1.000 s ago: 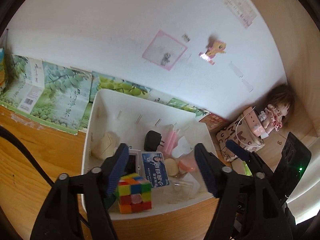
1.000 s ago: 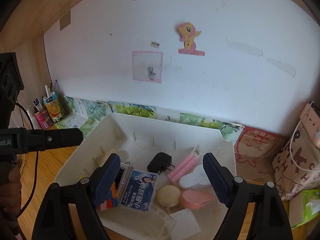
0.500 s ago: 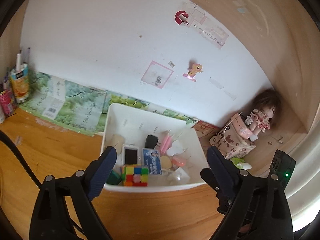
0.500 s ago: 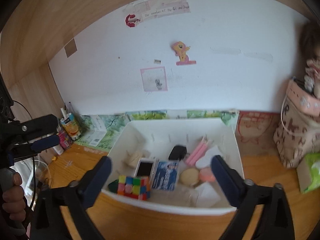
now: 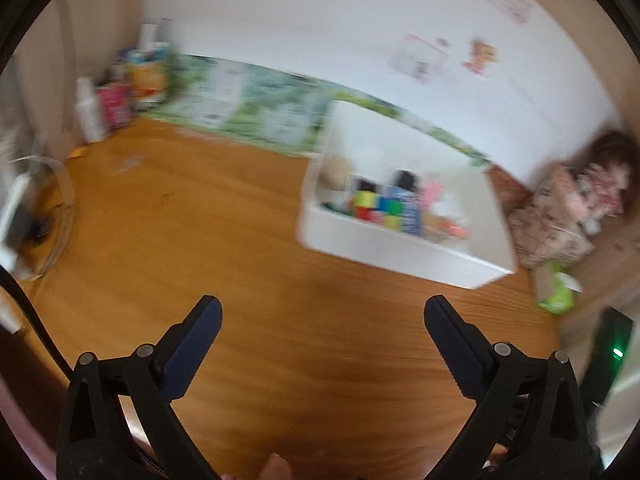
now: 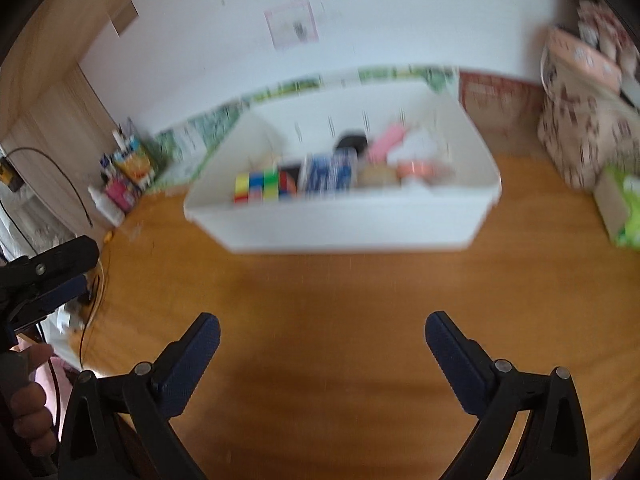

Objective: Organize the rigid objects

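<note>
On the wooden bench, a white storage bin stands toward the rear, close to the white wall. Both views are motion-blurred, so fine detail inside the bin cannot be resolved.

Bin contents, as far as visible:
- A multicolored puzzle cube lies at the front left corner.
- A blue-and-white packet lies just beside the cube, to its right.
- A black item and a pink item lie behind the packet.
- A round tan item and an orange-pink item lie at the front right.

Left gripper: the fingers are spread wide with nothing between them. It hangs over bare bench, well apart from the bin, which appears in its view up and to the right. The cube shows at the near edge of the bin.

Right gripper: the fingers are spread wide and hold nothing. It hangs over bare bench in front of the bin. The left gripper shows at the left edge of this view.

Surroundings: a cluster of bottles and cartons stands in the left rear corner; a patterned bag and a green pack sit to the right of the bin. A doll rests in the right rear corner.
</note>
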